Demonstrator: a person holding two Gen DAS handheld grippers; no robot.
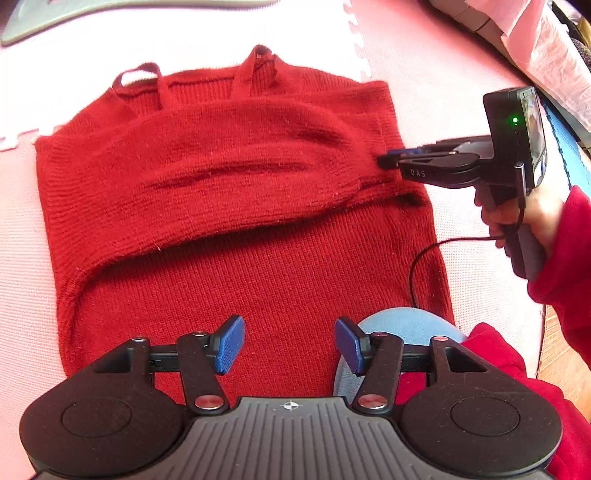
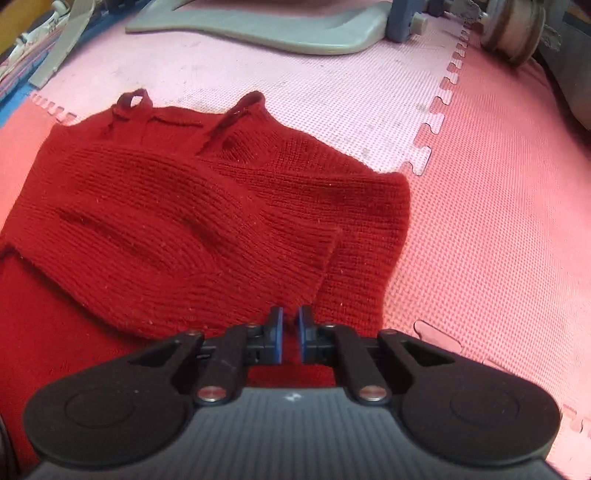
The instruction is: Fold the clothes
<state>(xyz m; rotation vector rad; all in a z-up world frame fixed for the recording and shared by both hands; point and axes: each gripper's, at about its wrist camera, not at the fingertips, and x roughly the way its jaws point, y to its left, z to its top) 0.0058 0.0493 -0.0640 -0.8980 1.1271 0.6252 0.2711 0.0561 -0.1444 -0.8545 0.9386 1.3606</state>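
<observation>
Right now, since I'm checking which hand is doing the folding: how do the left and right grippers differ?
The left gripper has its jaws apart and holds nothing, while the right gripper is nearly closed, pinching the folded edge of the red knit garment. The left hangs above the garment's near end; the right is at its side edge. Both have blue pads on black fingers.

The floor is covered by interlocking foam mats (image 2: pixel 498 229) in pink and pale pink, joined along toothed seams. A red knitted garment (image 1: pixel 236 206) is spread flat on the mats, its two thin straps laid at the far edge. A grey curved plastic piece (image 2: pixel 258 29) is seen resting on the mats beyond it.
</observation>
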